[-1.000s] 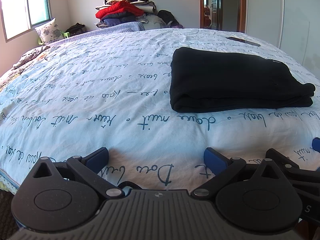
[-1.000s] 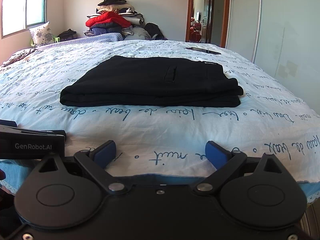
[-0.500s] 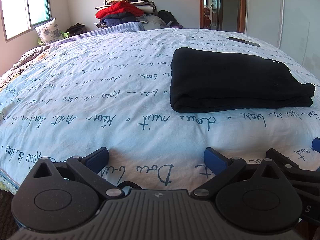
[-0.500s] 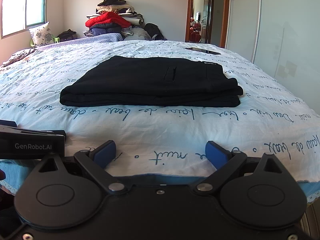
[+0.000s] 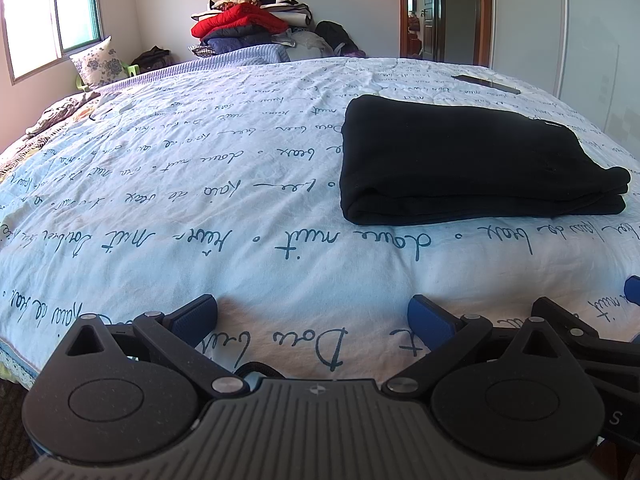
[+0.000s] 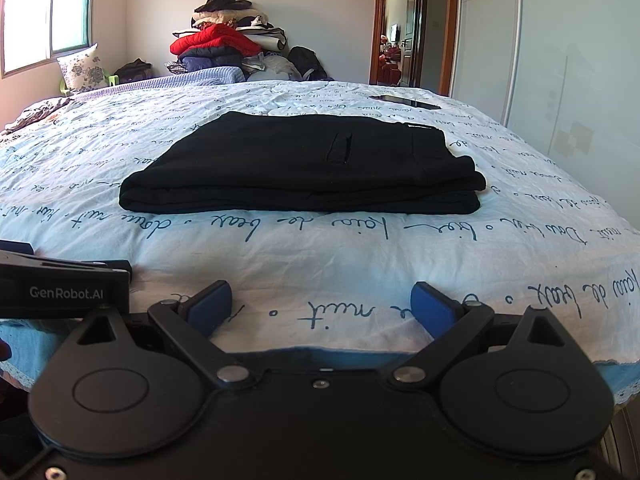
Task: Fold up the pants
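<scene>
We see the black pants [image 6: 304, 164] folded into a flat stack on the bed [image 6: 360, 264], well ahead of our right claw [image 6: 322, 306] and ahead and to the right of our left claw [image 5: 312, 318]; both claws hover at the bed's near edge, spread wide and holding nothing, apart from the pants

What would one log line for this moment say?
pants: folded, on bed | left gripper: open, empty | right gripper: open, empty
</scene>
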`<state>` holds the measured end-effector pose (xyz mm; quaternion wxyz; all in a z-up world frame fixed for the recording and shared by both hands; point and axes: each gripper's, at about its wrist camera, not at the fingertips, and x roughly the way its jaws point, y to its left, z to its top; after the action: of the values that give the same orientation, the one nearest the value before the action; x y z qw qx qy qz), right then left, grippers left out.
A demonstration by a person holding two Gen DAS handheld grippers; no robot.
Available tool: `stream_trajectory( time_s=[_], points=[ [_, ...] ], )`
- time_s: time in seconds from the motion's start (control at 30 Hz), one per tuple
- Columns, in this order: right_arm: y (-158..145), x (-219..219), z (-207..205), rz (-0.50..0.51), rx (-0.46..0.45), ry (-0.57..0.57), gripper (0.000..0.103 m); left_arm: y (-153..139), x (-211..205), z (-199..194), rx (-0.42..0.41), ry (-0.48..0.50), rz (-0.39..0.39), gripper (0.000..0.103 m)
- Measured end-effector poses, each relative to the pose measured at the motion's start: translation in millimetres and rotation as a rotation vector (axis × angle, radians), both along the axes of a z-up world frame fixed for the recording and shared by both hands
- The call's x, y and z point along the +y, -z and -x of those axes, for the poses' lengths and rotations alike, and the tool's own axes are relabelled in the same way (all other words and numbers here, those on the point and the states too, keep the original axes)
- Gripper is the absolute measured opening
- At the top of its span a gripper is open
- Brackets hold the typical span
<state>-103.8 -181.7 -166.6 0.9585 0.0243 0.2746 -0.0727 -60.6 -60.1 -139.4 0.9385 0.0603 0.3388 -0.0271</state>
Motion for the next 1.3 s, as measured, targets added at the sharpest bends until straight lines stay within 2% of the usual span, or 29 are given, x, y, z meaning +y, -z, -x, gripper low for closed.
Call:
stream_trajectory(
  time_s=[0.33,0.77,1.1,1.2,1.3],
  points=[
    [0,0,0,0.0,0.0,0.0,0.098,-2,0,-1,0.009,0.002,0.003,0.103],
    [-1,1,-3,0.013,0.007,-0.006,0.101,-5,7,-6,0.035,0.007,0.064,0.103],
    [-3,0,-11,0.005,0.023,-0.026,0.103,-16,14,-13,0.06,0.038,0.082,0.102],
    [-6,-1,-12,0.002,0.031,-0.037,0.103,-25,23,-20,0.079,0.007,0.1,0.102],
    [-12,-8,-15,-0.032,0.034,-0.045,0.103,-38,33,-23,0.036,-0.069,0.113,0.102]
  ],
)
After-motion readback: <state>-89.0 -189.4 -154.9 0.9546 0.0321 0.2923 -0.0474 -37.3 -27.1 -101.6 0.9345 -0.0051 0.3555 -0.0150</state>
